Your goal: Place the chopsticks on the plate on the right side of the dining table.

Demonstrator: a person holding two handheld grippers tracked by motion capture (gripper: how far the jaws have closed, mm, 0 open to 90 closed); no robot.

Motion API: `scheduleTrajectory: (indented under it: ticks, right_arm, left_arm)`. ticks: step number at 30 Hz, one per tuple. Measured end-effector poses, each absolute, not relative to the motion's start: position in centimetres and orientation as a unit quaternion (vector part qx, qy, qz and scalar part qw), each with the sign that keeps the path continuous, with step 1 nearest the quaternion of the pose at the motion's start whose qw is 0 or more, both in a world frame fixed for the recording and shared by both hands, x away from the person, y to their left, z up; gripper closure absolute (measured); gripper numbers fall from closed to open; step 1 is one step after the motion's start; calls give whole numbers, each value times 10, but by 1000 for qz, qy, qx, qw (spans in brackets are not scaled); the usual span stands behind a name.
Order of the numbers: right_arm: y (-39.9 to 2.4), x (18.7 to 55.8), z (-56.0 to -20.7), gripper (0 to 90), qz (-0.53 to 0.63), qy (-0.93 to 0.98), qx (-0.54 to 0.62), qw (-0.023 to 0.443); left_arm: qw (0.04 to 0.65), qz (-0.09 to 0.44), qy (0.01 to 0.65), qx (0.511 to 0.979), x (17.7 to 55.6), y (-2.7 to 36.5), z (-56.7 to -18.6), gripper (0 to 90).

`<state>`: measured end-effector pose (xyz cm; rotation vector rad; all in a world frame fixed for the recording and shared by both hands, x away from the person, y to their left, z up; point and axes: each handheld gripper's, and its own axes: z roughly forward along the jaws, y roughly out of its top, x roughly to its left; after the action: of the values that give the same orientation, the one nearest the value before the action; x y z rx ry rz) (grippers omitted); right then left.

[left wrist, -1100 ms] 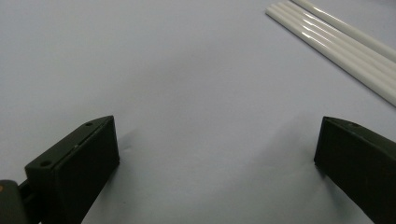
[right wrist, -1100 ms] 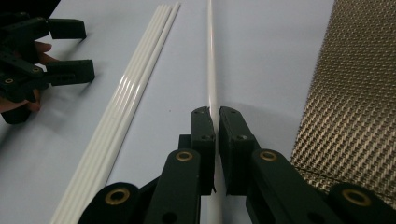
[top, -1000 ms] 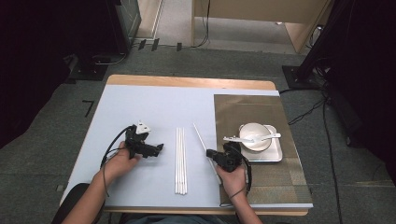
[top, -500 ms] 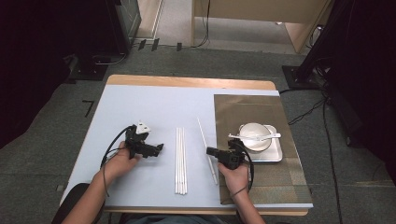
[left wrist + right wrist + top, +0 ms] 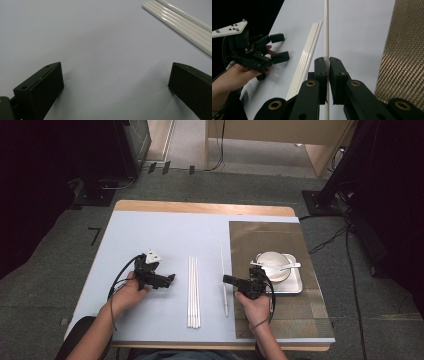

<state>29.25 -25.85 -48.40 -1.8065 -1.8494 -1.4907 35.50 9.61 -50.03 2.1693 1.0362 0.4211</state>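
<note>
My right gripper (image 5: 226, 279) (image 5: 328, 60) is shut on a single thin white stick (image 5: 223, 265) (image 5: 326, 30), gripped around its middle. The stick runs nearly straight from near to far, just left of the gold mat (image 5: 280, 240). Several more white sticks (image 5: 193, 292) (image 5: 308, 58) (image 5: 180, 22) lie side by side on the pale blue table (image 5: 160, 235). Left of that bundle, my left gripper (image 5: 170, 279) (image 5: 116, 82) (image 5: 279, 47) rests low over the table, open, with bare table between its jaws.
A white bowl (image 5: 272, 264) with a white spoon (image 5: 286, 267) in it stands on a small white tray (image 5: 295, 287) on the woven gold mat (image 5: 407, 50). Dark floor, cables and furniture surround the table.
The held stick has swung from a leftward slant to nearly parallel with the bundle. The right hand shifted slightly. The left hand has not moved.
</note>
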Motion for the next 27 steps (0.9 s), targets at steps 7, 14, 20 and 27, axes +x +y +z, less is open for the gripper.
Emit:
scheduleTrajectory:
  ticks: [7, 14, 20, 27]
  right_arm:
    - [-264, 293, -478, 861, -508, -611, -601, 82]
    - [-269, 293, -473, 862, -514, -608, -598, 91]
    - [-275, 293, -469, 862, -524, -598, -597, 102]
    - [-284, 293, -465, 861, -531, -587, -600, 116]
  left_arm:
    - [343, 162, 399, 835, 355, 96, -500, 0]
    - [343, 162, 399, 835, 355, 96, -500, 0]
    - [343, 162, 399, 835, 355, 96, -500, 0]
    - [343, 162, 399, 835, 355, 96, -500, 0]
